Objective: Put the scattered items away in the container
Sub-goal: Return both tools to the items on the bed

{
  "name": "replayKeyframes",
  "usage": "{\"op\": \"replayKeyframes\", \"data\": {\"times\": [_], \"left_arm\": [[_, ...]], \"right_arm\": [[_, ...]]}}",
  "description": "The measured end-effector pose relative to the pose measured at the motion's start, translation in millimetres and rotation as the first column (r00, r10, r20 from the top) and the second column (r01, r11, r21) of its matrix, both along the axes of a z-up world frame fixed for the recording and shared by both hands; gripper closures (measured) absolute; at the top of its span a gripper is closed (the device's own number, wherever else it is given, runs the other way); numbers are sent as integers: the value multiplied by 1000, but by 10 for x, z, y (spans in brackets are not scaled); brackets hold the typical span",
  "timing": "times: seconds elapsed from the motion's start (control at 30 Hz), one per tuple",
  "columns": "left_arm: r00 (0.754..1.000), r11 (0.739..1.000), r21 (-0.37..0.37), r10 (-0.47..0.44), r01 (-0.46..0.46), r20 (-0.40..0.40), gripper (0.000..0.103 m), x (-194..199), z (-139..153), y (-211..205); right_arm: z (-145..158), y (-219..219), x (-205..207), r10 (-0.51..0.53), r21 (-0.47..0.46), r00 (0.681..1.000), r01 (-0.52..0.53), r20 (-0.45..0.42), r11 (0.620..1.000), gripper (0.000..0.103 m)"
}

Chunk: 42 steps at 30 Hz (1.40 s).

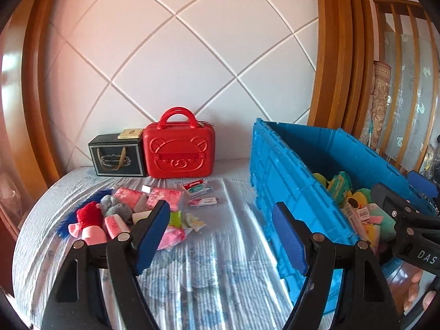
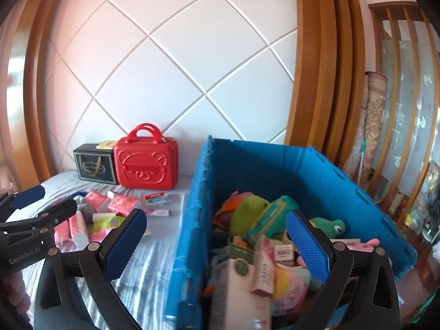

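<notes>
Two grippers over a bed (image 1: 220,247) covered in a ribbed, blue-printed white sheet. Left gripper (image 1: 220,236): jaws spread wide, nothing between them; black plastic arms, blue pads with a fine dimpled texture. Right gripper (image 2: 217,244): jaws likewise spread and empty, one pad above the sheet, the other above the crate's contents.

Blue crate (image 1: 275,170): rigid ribbed plastic, rectangular, open-topped, standing on the bed to the right in the left wrist view. Already well filled: a green plush toy (image 2: 247,211), a green soft pack (image 2: 275,214), a white carton (image 2: 236,288), pink wrapped packs, barcoded labels.

Scattered pile (image 1: 132,214) lies on the sheet left of the crate, well apart from it: glossy pink packets, a red fuzzy item, a grey fluffy toy (image 1: 115,206), a yellow-green packet, and small flat boxes (image 1: 200,192) just behind.

Against the quilted white headboard (image 1: 178,68), diamond-patterned with wooden trim: a red hard-shell case (image 1: 178,151) with an embossed bear face and loop handle, touching a black box (image 1: 118,156) with gold print and a small card on top.
</notes>
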State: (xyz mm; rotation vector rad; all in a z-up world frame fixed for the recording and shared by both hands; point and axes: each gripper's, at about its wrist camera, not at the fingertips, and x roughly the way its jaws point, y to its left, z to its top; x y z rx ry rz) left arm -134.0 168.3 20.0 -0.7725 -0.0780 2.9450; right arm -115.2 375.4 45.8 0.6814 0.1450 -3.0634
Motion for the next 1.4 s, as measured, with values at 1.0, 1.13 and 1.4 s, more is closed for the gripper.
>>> {"op": "replayKeyframes", "data": {"times": [1.0, 1.13, 1.4], "left_arm": [[830, 896, -90, 438, -435, 346, 27, -461, -1490, -2750], [817, 896, -89, 434, -435, 380, 27, -558, -1623, -2865], [838, 933, -74, 348, -351, 420, 27, -996, -1776, -3035]], "right_arm": [[-1394, -2280, -1415, 329, -127, 881, -303, 340, 944, 0], [-1471, -2525, -1496, 359, -102, 863, -346, 356, 933, 0], [-1722, -3027, -1660, 355, -96, 833, -348, 425, 932, 0]]}}
